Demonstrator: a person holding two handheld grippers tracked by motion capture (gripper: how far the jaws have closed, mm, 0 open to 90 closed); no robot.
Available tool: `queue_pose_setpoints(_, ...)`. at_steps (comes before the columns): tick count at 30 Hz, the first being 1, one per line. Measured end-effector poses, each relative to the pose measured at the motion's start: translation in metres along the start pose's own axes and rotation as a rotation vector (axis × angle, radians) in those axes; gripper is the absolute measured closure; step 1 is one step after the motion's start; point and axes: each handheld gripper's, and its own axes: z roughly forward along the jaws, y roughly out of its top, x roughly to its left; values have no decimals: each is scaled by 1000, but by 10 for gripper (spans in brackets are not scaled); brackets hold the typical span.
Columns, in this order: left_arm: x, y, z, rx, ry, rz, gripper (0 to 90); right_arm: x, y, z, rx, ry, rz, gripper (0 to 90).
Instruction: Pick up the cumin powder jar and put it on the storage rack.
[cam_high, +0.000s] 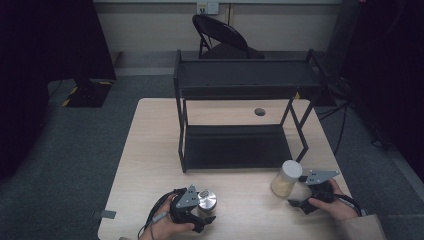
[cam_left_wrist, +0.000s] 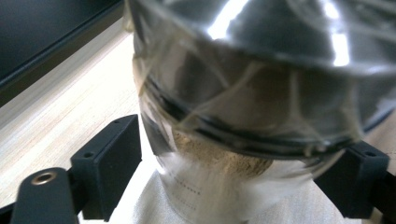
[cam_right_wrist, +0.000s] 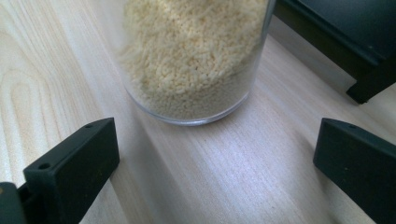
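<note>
Left gripper (cam_high: 200, 212) w/ black jaws pinches a clear glass jar w/ shiny metal lid (cam_high: 206, 200), brownish powder inside, at table's near edge. Right gripper (cam_high: 300, 197) is spread wide, jaws apart; clear round jar of pale yellow grains w/ white lid (cam_high: 286, 178) stands just ahead, not touching. Beyond both: black two-tier metal rack (cam_high: 240, 145) on light wood table (cam_high: 150, 150), both shelves bare. Judging by that, work's barely begun: neither jar shelved yet, 2nd jar not grasped.

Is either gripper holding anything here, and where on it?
The left gripper has its jaws around the silver-lidded jar at its body, under the lid. The right gripper is open, short of the grain jar.
</note>
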Motion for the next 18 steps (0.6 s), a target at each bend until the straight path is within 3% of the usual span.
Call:
queue_pose_setpoints(6,1,1,1,6,-13,12,207,0,0,0,0,0,0,0)
queue_pose_setpoints(18,2,0,1,-5,-18,0,259,0,0,0,0,0,0,0)
